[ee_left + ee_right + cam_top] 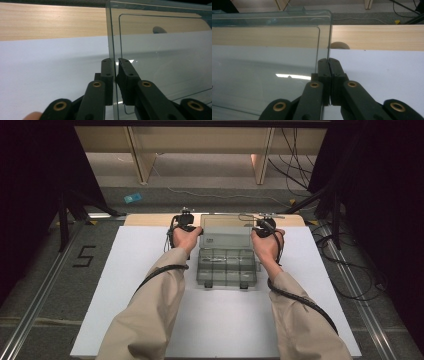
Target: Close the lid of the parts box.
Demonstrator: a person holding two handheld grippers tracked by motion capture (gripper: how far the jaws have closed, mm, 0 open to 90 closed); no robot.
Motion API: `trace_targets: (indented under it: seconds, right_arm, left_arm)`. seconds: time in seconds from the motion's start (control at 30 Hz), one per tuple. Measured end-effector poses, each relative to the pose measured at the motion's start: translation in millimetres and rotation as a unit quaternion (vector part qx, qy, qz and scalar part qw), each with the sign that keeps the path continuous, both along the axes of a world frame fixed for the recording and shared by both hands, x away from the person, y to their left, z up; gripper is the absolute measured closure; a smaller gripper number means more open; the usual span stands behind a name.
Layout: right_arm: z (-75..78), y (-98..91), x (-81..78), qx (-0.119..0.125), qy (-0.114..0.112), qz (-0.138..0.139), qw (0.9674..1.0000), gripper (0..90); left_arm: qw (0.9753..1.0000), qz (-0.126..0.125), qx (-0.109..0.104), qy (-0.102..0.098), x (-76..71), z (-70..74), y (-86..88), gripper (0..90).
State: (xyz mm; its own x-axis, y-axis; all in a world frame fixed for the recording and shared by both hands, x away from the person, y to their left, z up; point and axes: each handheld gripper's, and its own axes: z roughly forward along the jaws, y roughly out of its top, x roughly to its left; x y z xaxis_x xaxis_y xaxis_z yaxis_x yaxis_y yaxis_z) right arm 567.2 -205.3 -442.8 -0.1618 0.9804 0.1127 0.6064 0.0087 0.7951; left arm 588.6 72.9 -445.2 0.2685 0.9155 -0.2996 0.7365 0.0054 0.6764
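A clear plastic compartment box [227, 270] lies in the middle of the white board, and its lid [225, 226] stands open at the far side. My left gripper [198, 228] is at the lid's left edge. In the left gripper view the black jaws [115, 61] sit on either side of the lid [160, 55] edge, pads against it. My right gripper [257, 226] is at the lid's right edge. In the right gripper view its jaws [328, 60] are pinched on the lid [269, 62] rim. What lies in the compartments is too small to tell.
The box rests on a white board [125, 285] with a bare wooden strip [150, 220] along its far edge. Beyond it are the grey floor, a small blue item [132, 198], wooden furniture legs and loose cables at the right. Dark stands flank both sides.
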Motion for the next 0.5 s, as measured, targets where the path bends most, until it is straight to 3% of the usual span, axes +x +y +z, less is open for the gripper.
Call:
trace_targets:
  seconds: [0.27,0.3,0.37,0.5]
  right_arm:
    - [-0.3,-1.1,0.0,0.001,-0.002,0.004,1.0000,89.4]
    - [-0.3,0.0,0.0,0.014,-0.004,-0.001,0.9999,89.3]
    - [0.2,-1.9,0.2,0.016,0.001,0.002,0.9999,88.8]
    - [1.2,-7.2,0.1,0.019,0.011,0.013,0.9997,87.0]
  left_arm:
    - [0.9996,0.007,0.013,-0.023,-5.9,4.3,-3.5,87.4]
    - [0.9996,0.010,0.013,-0.024,-7.0,4.7,-3.9,87.5]
    - [0.9994,0.012,0.015,-0.029,-8.5,5.2,-4.7,87.7]
    - [0.9990,-0.002,0.032,-0.033,-11.1,8.6,-4.1,87.8]
